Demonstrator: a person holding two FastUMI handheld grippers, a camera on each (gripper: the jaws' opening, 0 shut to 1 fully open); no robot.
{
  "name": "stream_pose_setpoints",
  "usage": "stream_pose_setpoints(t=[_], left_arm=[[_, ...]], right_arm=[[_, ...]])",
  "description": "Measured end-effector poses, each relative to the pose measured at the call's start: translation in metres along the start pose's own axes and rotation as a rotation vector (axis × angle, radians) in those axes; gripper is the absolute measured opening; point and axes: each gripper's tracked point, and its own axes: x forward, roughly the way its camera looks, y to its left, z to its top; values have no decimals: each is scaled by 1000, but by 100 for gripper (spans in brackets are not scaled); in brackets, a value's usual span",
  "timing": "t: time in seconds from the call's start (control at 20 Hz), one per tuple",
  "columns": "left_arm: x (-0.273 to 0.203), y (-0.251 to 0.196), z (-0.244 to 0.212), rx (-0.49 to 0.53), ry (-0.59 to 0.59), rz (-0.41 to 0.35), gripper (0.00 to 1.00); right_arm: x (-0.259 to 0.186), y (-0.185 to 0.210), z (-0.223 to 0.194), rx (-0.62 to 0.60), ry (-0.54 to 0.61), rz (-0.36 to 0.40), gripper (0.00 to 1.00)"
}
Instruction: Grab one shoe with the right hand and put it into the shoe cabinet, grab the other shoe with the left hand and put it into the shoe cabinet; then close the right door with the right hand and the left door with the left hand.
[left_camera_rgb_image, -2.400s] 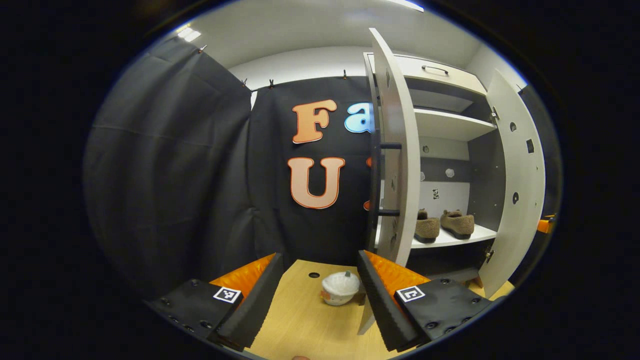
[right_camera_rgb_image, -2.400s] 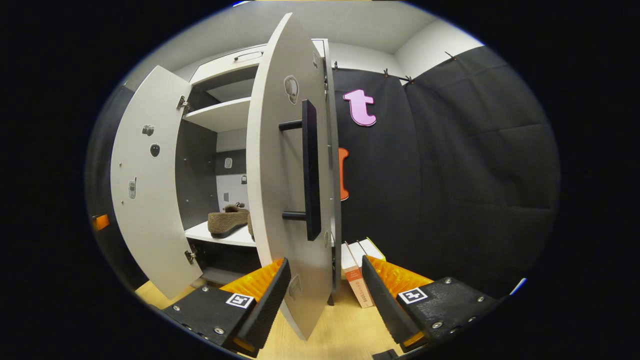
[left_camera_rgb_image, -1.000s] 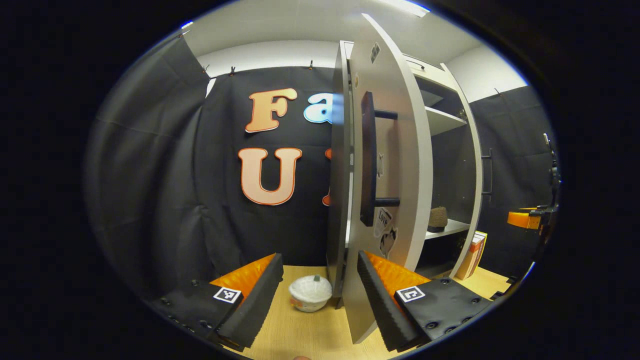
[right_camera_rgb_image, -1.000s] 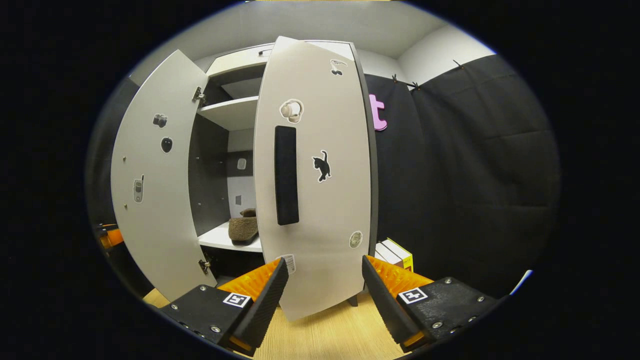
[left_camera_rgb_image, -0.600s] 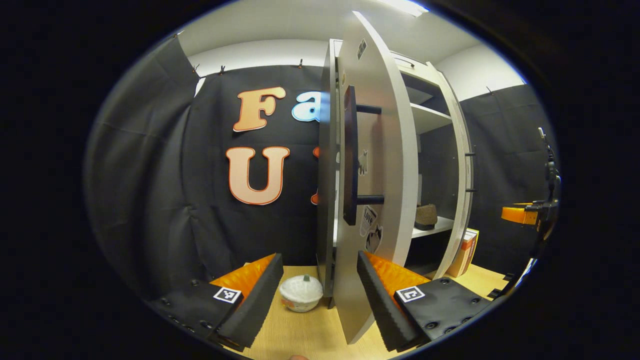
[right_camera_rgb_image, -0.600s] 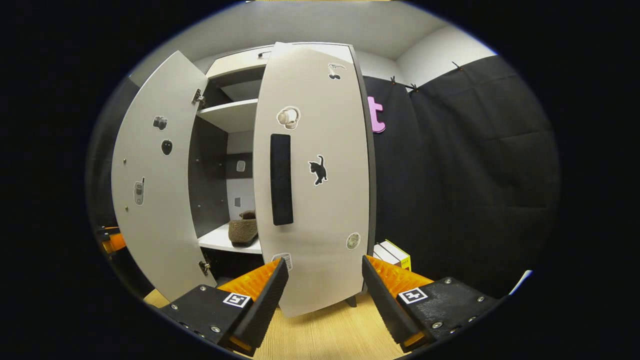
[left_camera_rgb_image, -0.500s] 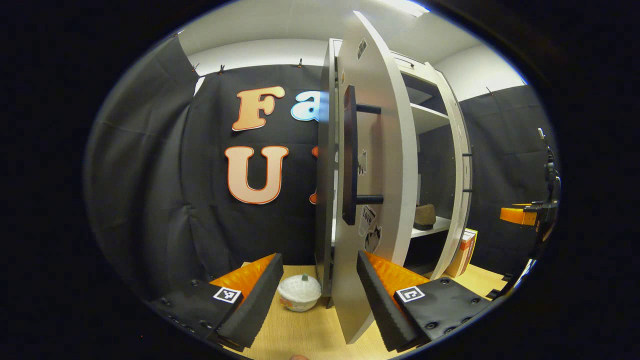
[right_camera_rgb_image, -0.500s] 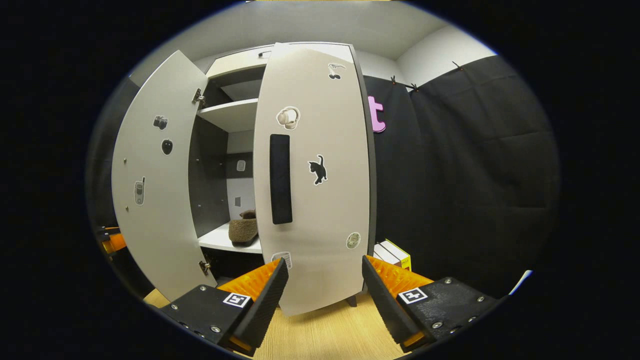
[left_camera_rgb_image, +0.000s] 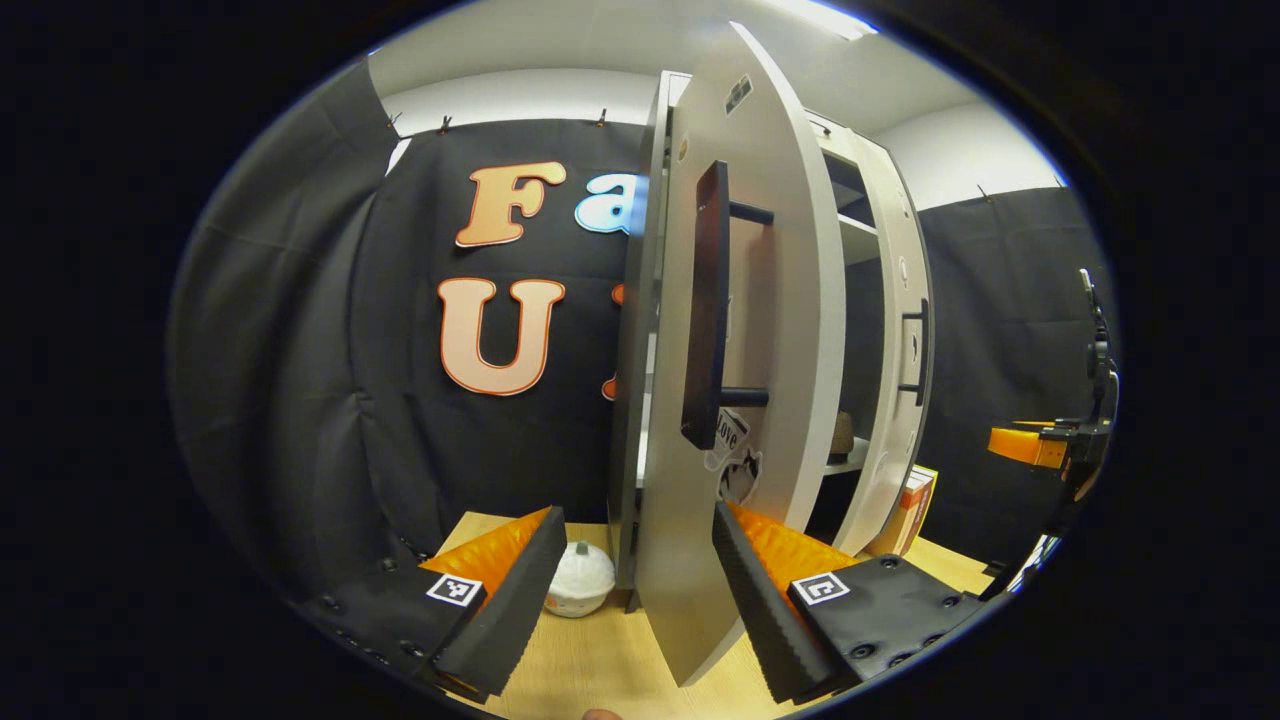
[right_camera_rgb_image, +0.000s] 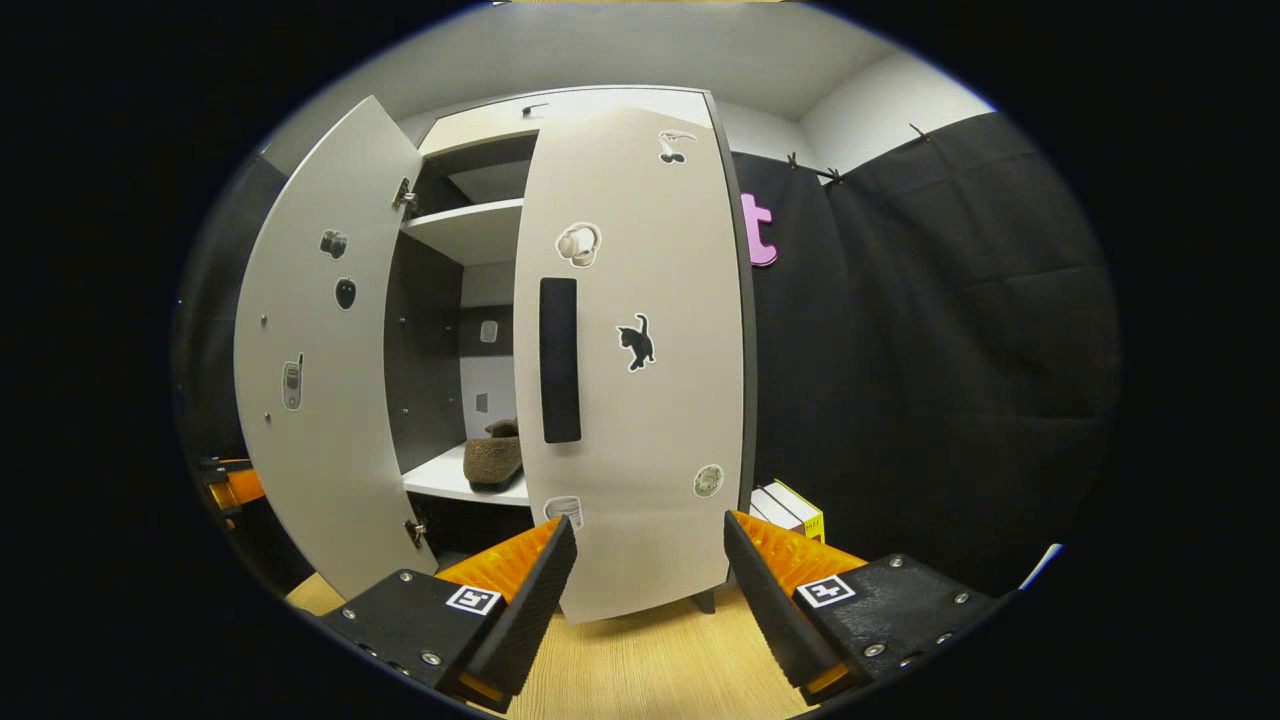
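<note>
Even overhead ceiling light (left_camera_rgb_image: 815, 12), sharp focus, strong fisheye bending at edges, cabinet interior (right_camera_rgb_image: 425, 340) perhaps slightly dim

Ahead of the right tool (right_camera_rgb_image: 645, 585), whose black, ribbed fingers (right_camera_rgb_image: 520, 610) are backed in orange, pale grey doors (right_camera_rgb_image: 635, 340) with a black handle (right_camera_rgb_image: 560, 360) and a black cat sticker (right_camera_rgb_image: 635, 342) are seen, and a fuzzy brown shoe (right_camera_rgb_image: 493, 458) lies on a white shelf (right_camera_rgb_image: 455, 480). Between the left tool's (left_camera_rgb_image: 630, 595) fingers a white bowl (left_camera_rgb_image: 580, 580) is shown on the light wood-grain table (left_camera_rgb_image: 590, 670). Beyond its right finger, an orange-and-white box (left_camera_rgb_image: 905, 505) is seen.
</note>
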Motion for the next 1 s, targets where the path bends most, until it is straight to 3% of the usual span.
stream_pose_setpoints(t=[0.05, 0.2, 0.25, 0.3, 0.45, 0.5, 0.65, 0.8, 0.85, 1.0], left_arm=[[2, -6, 0, 4, 2, -10, 96], [10, -30, -1, 12, 9, -45, 97], [13, -37, -1, 13, 12, -54, 96], [17, -44, -1, 16, 13, -62, 99], [27, -60, -2, 25, 17, -67, 94], [31, -66, -3, 23, 20, -71, 97], [44, -85, -5, 2, 27, -83, 94], [64, -105, -6, 3, 30, -86, 99], [71, -112, -8, 10, 32, -84, 95], [101, -134, -11, 21, 42, -89, 95]], right_arm=[[0, -1, 0, 2, -1, 1, 85], [2, -7, -1, 7, 2, 6, 85], [3, -10, -1, 7, 3, 8, 92], [5, -13, -1, 7, 5, 13, 85], [12, -21, 0, 4, 9, 28, 85], [16, -25, 1, 2, 9, 32, 92], [29, -38, 4, 7, 6, 46, 92], [43, -53, 7, 13, 4, 57, 92], [47, -58, 6, 13, 6, 60, 92], [62, -77, 4, 16, 14, 61, 92]])
